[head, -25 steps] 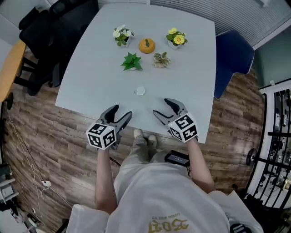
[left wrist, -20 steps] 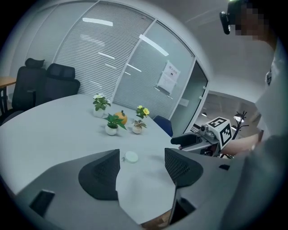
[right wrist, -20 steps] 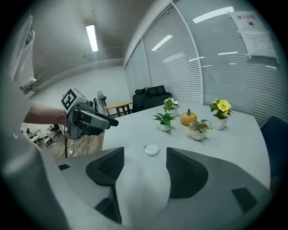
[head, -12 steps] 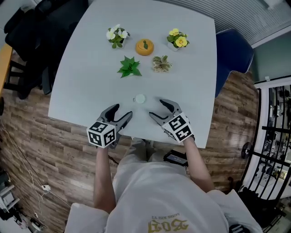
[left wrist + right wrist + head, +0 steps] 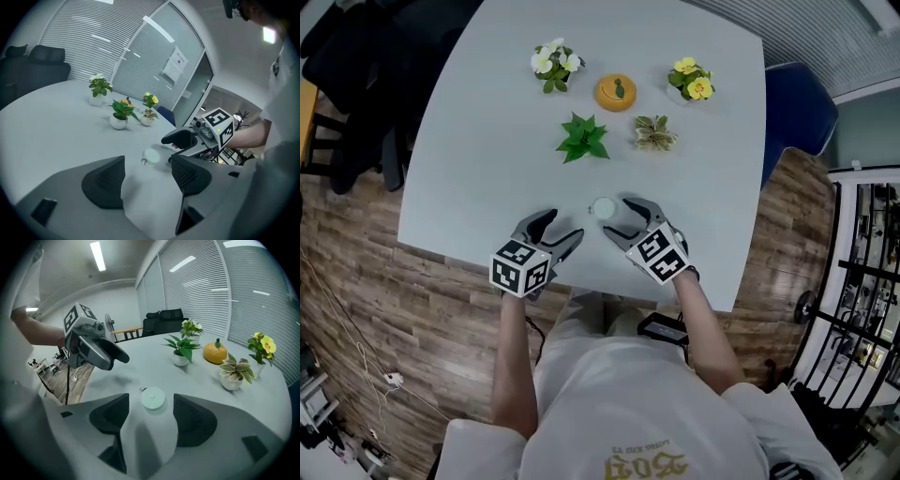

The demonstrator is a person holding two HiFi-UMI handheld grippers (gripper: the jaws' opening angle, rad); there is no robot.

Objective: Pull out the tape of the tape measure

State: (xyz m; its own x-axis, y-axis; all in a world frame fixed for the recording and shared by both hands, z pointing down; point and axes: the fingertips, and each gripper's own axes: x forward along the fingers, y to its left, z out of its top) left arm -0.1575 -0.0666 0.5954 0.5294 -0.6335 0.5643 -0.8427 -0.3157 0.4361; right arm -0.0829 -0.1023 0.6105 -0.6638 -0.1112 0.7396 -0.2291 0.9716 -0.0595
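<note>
Just short of the tape measure (image 5: 603,208), which lies flat on the pale grey tabletop (image 5: 487,141), the right gripper (image 5: 619,217) and, to its left, the left gripper (image 5: 562,226) both hold fingers wide and empty; seat one squarely around the case before the other draws the tab (image 5: 144,389), potted plants (image 5: 582,138) standing beyond it in a blind-lined office.

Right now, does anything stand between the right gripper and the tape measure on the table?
Nothing visible does. The tape measure lies at the mouth of the right gripper, whose jaws are open, with only bare table before it. The potted plants stand farther back, beyond it.
</note>
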